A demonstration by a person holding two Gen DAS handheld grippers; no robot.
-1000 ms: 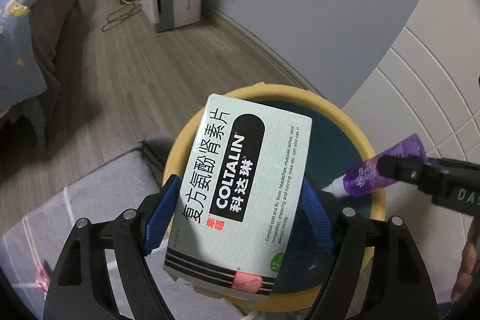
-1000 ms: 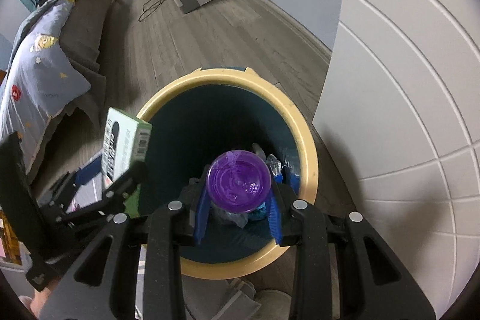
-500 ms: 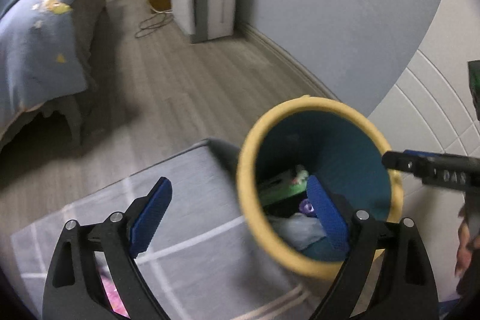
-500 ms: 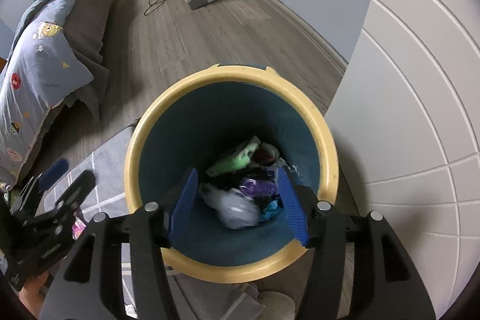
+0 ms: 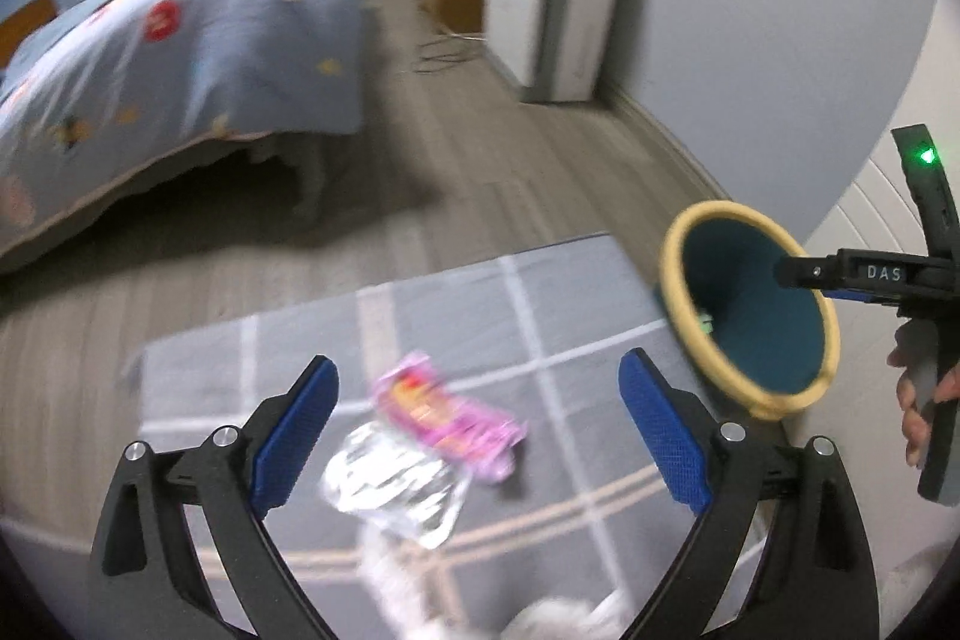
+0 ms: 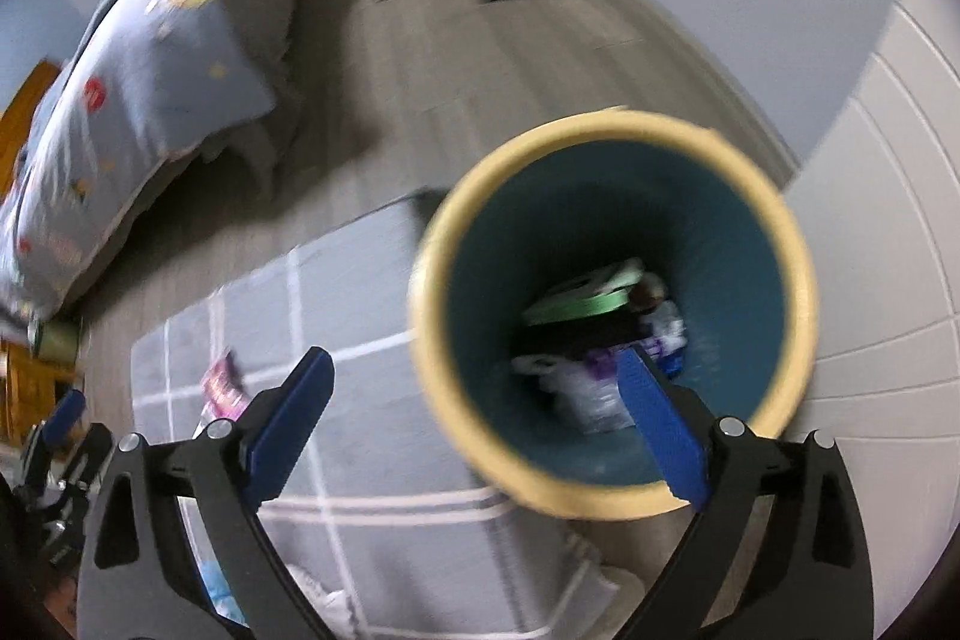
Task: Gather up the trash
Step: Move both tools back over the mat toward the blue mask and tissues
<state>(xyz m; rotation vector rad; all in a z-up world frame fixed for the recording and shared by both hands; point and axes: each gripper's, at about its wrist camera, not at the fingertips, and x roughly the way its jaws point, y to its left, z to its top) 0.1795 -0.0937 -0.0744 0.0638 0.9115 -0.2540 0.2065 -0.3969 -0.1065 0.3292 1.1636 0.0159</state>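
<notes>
Blue-padded left claw (image 5: 474, 436) spread wide and opening further, nothing between the pads, poised above a grey checked rug (image 5: 576, 316). On that rug, between the pads in view: a pink wrapper (image 5: 444, 418) touching a crumpled clear plastic piece (image 5: 396, 490). Well to the right, at the rug's corner, a yellow-rimmed bin (image 5: 678, 268) with teal inside. Right claw (image 6: 474, 424) also opening wide, empty, its right pad over the bin (image 6: 606, 130) mouth. Down in the bin: a green box (image 6: 582, 301), purple tube (image 6: 600, 361) and pale bag (image 6: 588, 394), blurred. Bed (image 5: 180, 58) with blue cover beyond the wooden floor (image 5: 516, 148).
</notes>
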